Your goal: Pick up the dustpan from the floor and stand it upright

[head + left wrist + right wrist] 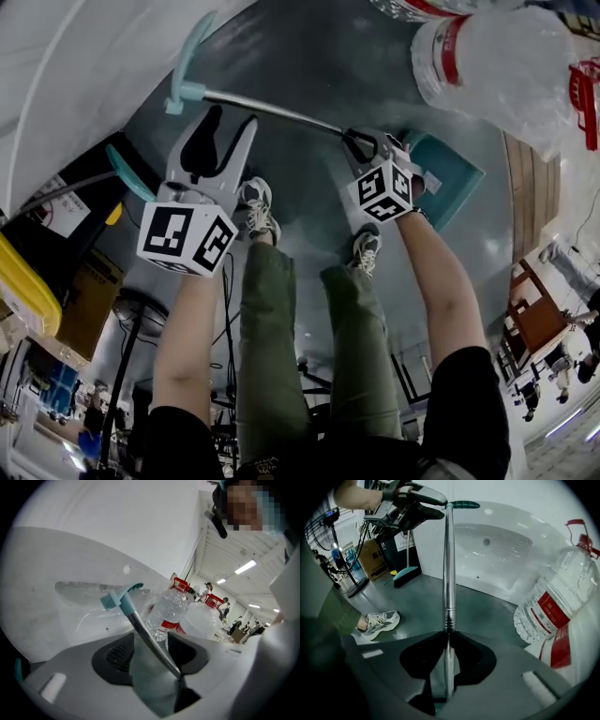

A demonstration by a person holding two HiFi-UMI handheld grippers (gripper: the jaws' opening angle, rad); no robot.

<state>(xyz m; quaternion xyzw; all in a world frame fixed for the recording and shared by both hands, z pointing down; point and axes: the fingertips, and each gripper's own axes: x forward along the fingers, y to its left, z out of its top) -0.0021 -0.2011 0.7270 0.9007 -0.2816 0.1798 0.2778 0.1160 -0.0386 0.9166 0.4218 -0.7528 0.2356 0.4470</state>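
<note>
Right gripper view: right claw (448, 637) clamped on the metal handle (449, 573) of the dustpan (452, 178). Left gripper view: left claw (151, 643) wide open, with the handle running ungripped between its jaws. Head view: the teal pan lies just beyond the right claw, over the floor (309, 187).

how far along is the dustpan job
Done: right gripper is clamped on the dustpan's metal handle, which is up off the floor. In hand: left gripper stands open by the teal grip, holding nothing. Left: the pan looks low and tilted, not yet stood upright.
</note>
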